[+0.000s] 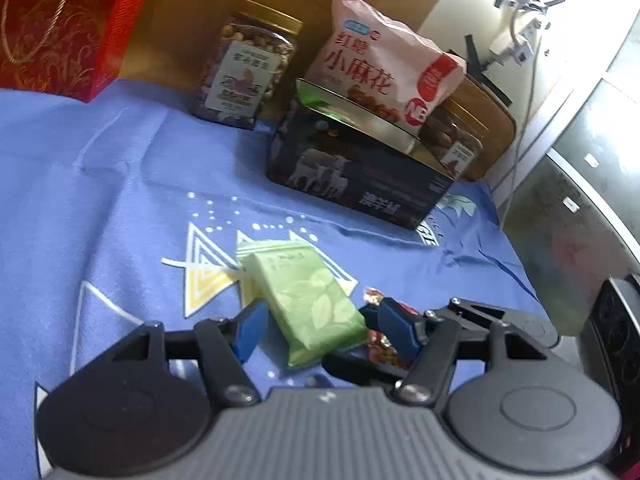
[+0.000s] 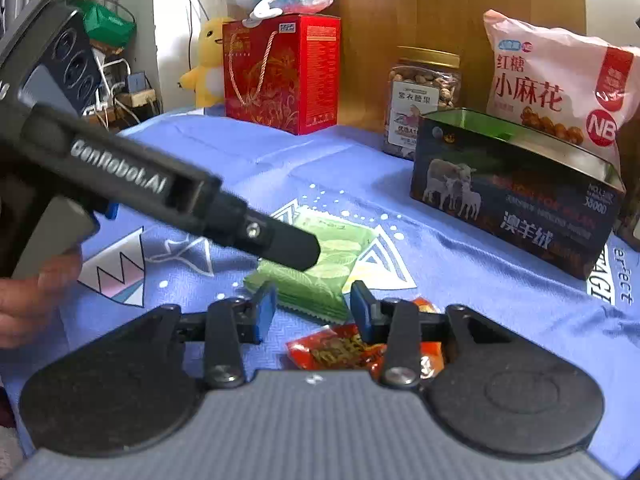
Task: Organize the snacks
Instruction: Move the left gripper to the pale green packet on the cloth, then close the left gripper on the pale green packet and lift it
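Plainly two packets (image 2: 320,276), one tin (image 2: 516,200)

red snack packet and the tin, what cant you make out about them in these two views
- Red snack packet: right wrist view, the right gripper linkage covers its right half; left wrist view, only slivers show past the green packet and the left gripper.
- Dark tin: inside hidden by its own walls in both views.
- Tin's small print: blurred.

Red snack packet (image 2: 344,346) half hidden under right tongs (image 2: 313,310) — red gift box (image 1: 60,20) cut off at edge.
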Demonstrator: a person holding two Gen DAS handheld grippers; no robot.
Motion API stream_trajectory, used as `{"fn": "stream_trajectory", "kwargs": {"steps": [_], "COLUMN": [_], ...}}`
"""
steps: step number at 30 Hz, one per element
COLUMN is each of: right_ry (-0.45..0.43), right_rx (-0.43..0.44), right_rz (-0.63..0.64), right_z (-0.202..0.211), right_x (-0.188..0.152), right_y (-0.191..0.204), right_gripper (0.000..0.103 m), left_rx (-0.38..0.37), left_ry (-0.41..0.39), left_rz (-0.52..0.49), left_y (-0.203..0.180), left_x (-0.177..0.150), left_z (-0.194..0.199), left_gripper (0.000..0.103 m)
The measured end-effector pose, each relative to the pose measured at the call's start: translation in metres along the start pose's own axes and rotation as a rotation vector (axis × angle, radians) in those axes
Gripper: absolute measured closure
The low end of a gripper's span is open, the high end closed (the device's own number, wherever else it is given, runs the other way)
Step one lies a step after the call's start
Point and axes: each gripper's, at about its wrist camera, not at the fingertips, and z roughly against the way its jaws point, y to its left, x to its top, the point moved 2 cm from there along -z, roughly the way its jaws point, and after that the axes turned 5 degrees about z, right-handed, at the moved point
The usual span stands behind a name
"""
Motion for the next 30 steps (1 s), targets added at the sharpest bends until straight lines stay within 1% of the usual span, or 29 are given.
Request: {"fn": "stream_trajectory", "kwargs": {"steps": [1, 2, 3, 5, 6, 7, 10, 13, 17, 20, 23, 27, 29, 30], "right_ry": [0.005, 0.011, 0.018, 0.026, 0.028, 0.023, 0.005, -0.023, -0.079, -0.101, -0.095, -0.048, -0.062, -0.086], "right_rx": [-0.001, -0.003, 0.000, 0.021, 0.034, 0.047, 0.036, 0.031, 0.000, -0.033, -0.061, -0.069, -0.089, -0.105], "right_rz": [0.004, 0.005, 0.005, 0.004, 0.004, 0.000, 0.008, -0.004, 0.005, 0.008, -0.012, -0.086, -0.099, -0.095], "right_z": [-0.002, -0.004, -0.006, -0.010, -0.012, -0.013, -0.010, -0.004, 0.008, 0.015, 0.020, 0.017, 0.022, 0.027], "right_x": [0.001, 0.000, 0.000, 0.001, 0.001, 0.001, 0.000, 0.000, 0.003, 0.003, -0.002, -0.013, -0.013, -0.010], "right_y": [0.000, 0.000, 0.000, 0.000, 0.001, 0.003, 0.007, 0.006, 0.007, 0.003, -0.007, -0.026, -0.032, -0.036], "right_gripper": [0.052, 0.052, 0.052, 0.052, 0.054, 0.061, 0.071, 0.073, 0.074, 0.074, 0.074, 0.074, 0.074, 0.074], "left_rx": [0.004, 0.010, 0.017, 0.024, 0.029, 0.033, 0.041, 0.010, -0.023, -0.033, -0.034, -0.019, -0.036, -0.051], "left_ry": [-0.001, 0.001, 0.007, 0.023, 0.014, 0.016, 0.002, -0.015, -0.040, -0.035, -0.007, 0.046, 0.035, 0.019], "left_rz": [0.005, 0.010, 0.018, 0.034, 0.027, 0.018, 0.007, 0.020, 0.008, -0.012, -0.042, -0.063, -0.089, -0.108], "left_y": [0.001, 0.003, 0.004, 0.009, 0.008, 0.007, 0.005, 0.005, -0.004, -0.015, -0.026, -0.039, -0.048, -0.055], "left_x": [0.001, 0.002, 0.002, 0.002, 0.001, 0.000, -0.001, 0.001, 0.007, 0.011, 0.010, 0.008, 0.015, 0.022], "left_z": [-0.001, -0.003, -0.006, -0.013, -0.014, -0.015, -0.014, -0.009, -0.003, -0.009, -0.025, -0.049, -0.050, -0.049], "left_gripper": [0.041, 0.044, 0.045, 0.058, 0.062, 0.066, 0.066, 0.066, 0.066, 0.066, 0.066, 0.066, 0.066, 0.066]}}
